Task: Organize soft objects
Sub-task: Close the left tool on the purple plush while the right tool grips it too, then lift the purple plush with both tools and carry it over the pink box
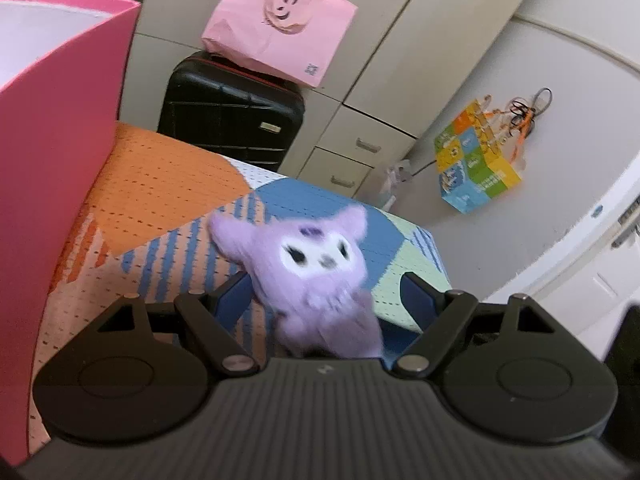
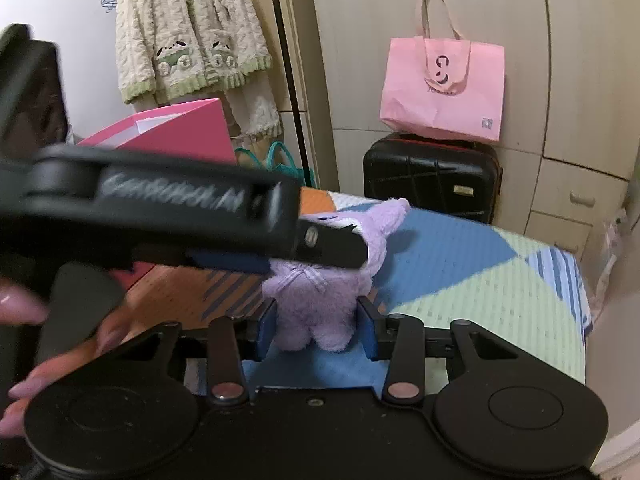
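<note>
A purple plush toy (image 1: 320, 276) with a white face lies on the patterned mat (image 1: 168, 184). In the left wrist view it sits between the fingers of my left gripper (image 1: 324, 298), which stand wide open; the right pad is clear of it. In the right wrist view the plush toy (image 2: 316, 296) has its lower body pinched between the blue pads of my right gripper (image 2: 317, 332). One finger of the left gripper (image 2: 336, 246) reaches in from the left across the toy's head and hides its face.
A tall pink box (image 1: 60, 120) stands at the mat's left; it shows behind the left gripper (image 2: 180, 132). Beyond the mat's far edge stand a black suitcase (image 2: 432, 176) with a pink bag (image 2: 444, 88) on top, cabinet drawers (image 2: 580, 200) and a hanging fleece jacket (image 2: 188, 28). A person's fingers (image 2: 24, 308) hold the left gripper.
</note>
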